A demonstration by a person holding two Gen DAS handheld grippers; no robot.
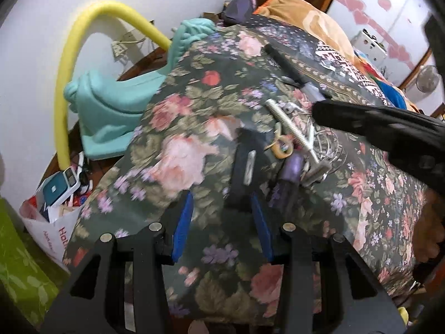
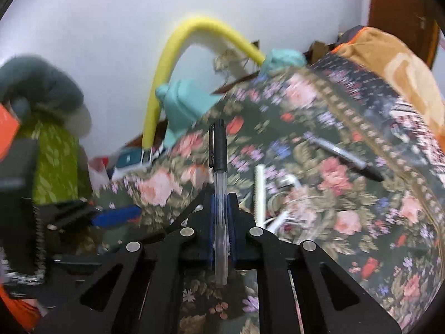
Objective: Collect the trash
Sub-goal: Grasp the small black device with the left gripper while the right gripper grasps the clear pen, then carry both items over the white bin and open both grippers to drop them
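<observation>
Pen clamped in the right gripper, above the flowered bedspread.

One clear-barrelled pen with a black cap stands upright between the two blue pads of the right gripper, which are pressed tight on its barrel, cap end pointing away from the camera. The left gripper stands partly open over the same spread, its two blue fingers apart with nothing gripped; a dark flat object with a metal clip lies just ahead of them. Still on the spread I count one black marker, one white threaded rod, one purple cylinder, a few rubber bands and a tangle of wire. One yellow foam tube arches against the wall.
</observation>
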